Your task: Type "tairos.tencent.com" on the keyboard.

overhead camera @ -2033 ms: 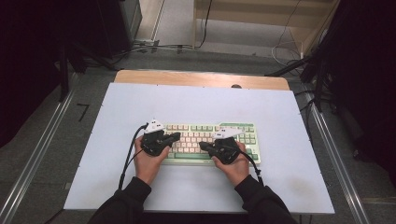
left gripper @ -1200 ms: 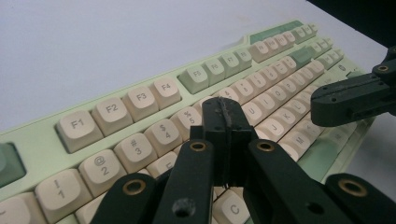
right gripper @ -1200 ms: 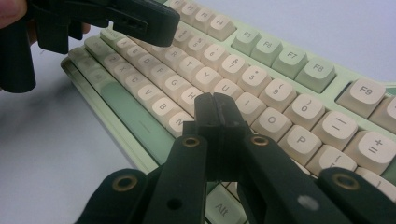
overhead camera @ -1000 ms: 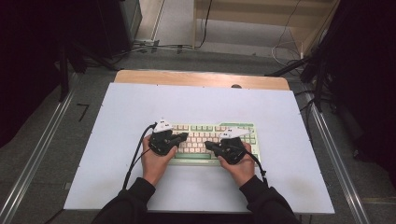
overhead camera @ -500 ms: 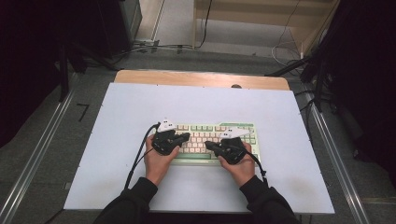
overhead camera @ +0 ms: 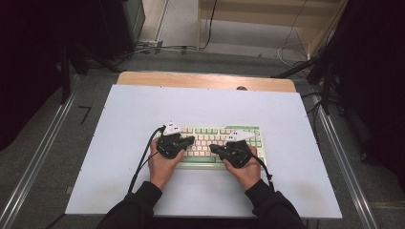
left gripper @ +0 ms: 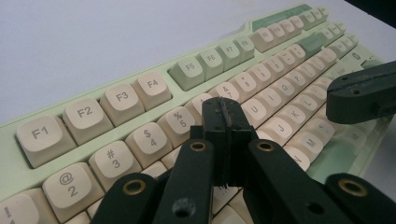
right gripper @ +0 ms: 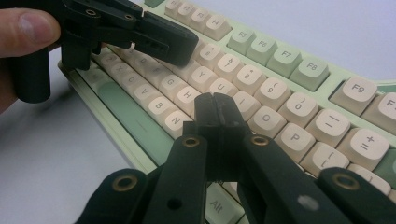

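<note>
A pale green keyboard (overhead camera: 205,136) with cream keys lies on the white table top (overhead camera: 133,114), a little in front of its middle. My left gripper (overhead camera: 191,140) is shut and empty, and hovers over the keyboard's left half. In the left gripper view its tips (left gripper: 225,108) sit just above the number row near the 6 key. My right gripper (overhead camera: 214,149) is shut too, with nothing between its jaws. It points left over the middle letter keys, tips (right gripper: 215,105) above the J and K area. The two tips stand close together but apart.
Bare white board (overhead camera: 296,143) surrounds the keyboard on all sides. A wooden edge (overhead camera: 205,80) runs along the far side of the table. Metal rails (overhead camera: 38,157) flank the table, and cables (overhead camera: 162,47) lie on the floor beyond. Black cords (overhead camera: 141,164) trail from both grippers.
Since two seconds ago my left gripper has slid a little right over the keyboard, and the right one has shifted slightly right. In the last second both have stayed still.
</note>
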